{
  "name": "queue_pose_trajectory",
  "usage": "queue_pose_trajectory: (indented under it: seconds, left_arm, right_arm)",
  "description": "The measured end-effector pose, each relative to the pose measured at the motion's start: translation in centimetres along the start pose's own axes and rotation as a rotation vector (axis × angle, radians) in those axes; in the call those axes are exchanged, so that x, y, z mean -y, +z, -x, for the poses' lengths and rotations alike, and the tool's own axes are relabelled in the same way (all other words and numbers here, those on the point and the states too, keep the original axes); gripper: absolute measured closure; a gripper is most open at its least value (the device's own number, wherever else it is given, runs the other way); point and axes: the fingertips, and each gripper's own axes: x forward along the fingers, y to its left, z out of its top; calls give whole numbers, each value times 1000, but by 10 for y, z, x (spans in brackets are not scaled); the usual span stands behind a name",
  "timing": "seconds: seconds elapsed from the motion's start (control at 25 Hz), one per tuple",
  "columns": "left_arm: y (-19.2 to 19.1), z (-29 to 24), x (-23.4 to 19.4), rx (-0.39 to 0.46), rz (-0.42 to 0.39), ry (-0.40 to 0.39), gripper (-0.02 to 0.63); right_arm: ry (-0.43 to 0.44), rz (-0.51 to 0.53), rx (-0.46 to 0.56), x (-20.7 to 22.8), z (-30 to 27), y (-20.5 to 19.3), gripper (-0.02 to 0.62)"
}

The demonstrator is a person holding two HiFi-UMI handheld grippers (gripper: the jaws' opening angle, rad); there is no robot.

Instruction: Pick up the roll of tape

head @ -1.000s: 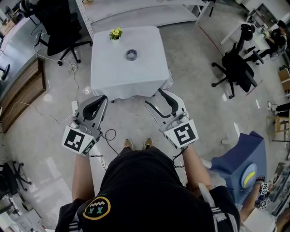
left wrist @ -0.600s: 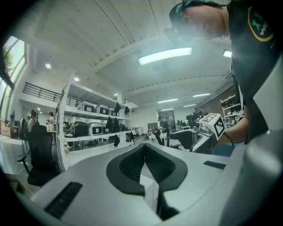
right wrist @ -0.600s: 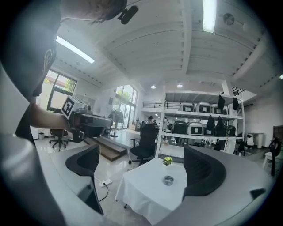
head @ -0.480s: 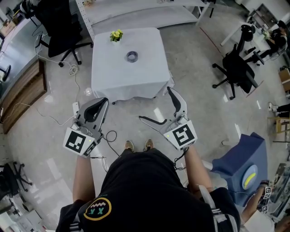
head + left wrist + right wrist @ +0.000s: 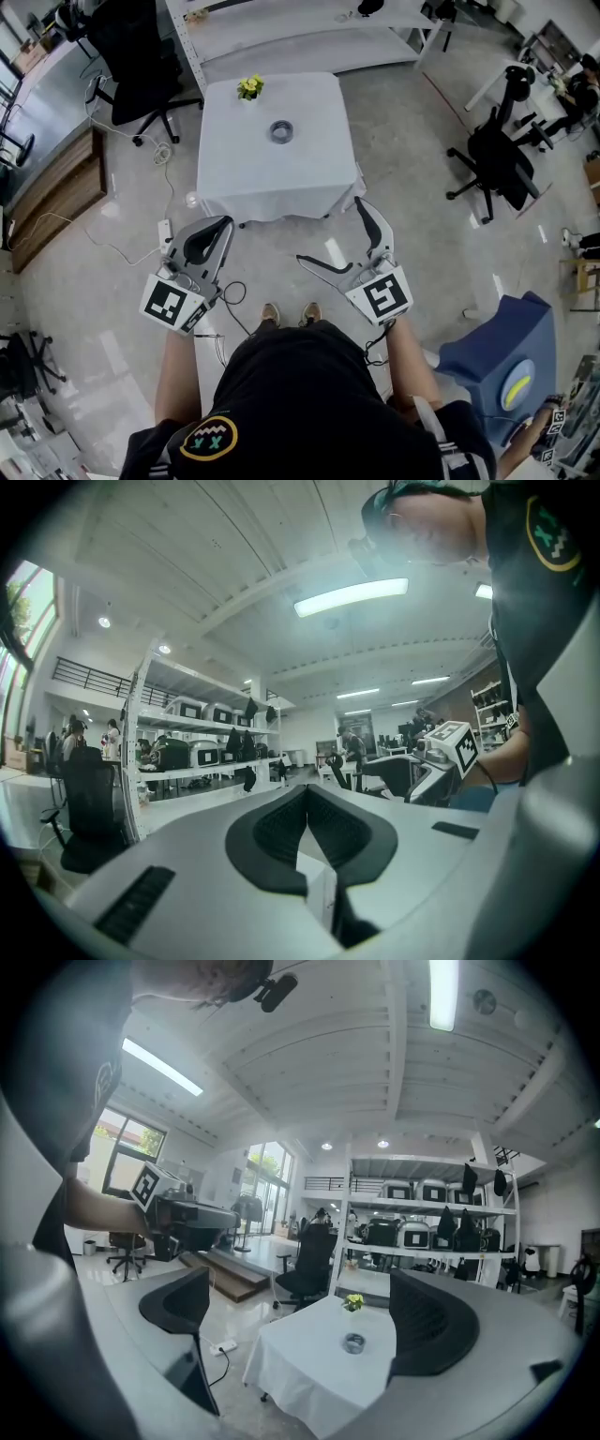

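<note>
Compared with one second before, the right gripper [image 5: 329, 230] had changed most; its jaws, then only partly apart, now stood spread very wide, with nothing held between them. The left gripper [image 5: 221, 225] had kept its place and its state; its jaws were pressed together at the tips and were empty, which the left gripper view showed clearly. In the head view the table [image 5: 246, 164] with its white cloth now lay a little lower and nearer than before, and more of the shelving [image 5: 309, 33] behind it had come into the picture; both grippers were held low in front of the person, over the bare floor [image 5: 103, 272], short of the near edge of the table.

The roll of tape [image 5: 281, 131] lay flat on the cloth, in the far half of the table and near its middle line; a small bunch of yellow flowers [image 5: 249, 87] stood near the far left corner, apart from the roll. The roll was well apart from both grippers, and neither touched it or the table; in the right gripper view it appeared in the wide gap between the open jaws, closer to the right-hand jaw, with the table far ahead of the tips; the left gripper pointed past the table toward the shelving.
</note>
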Motion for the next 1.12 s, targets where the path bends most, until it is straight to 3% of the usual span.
queue_pose_trajectory:
  seconds: [0.68, 1.12]
  left_arm:
    - [3, -12, 46, -20, -19, 76, 588]
    - [-7, -37, 24, -14, -26, 59, 588]
  right_arm:
    - [50, -3, 39, 21, 46, -13, -3]
    - [39, 7, 13, 42, 25, -27, -3]
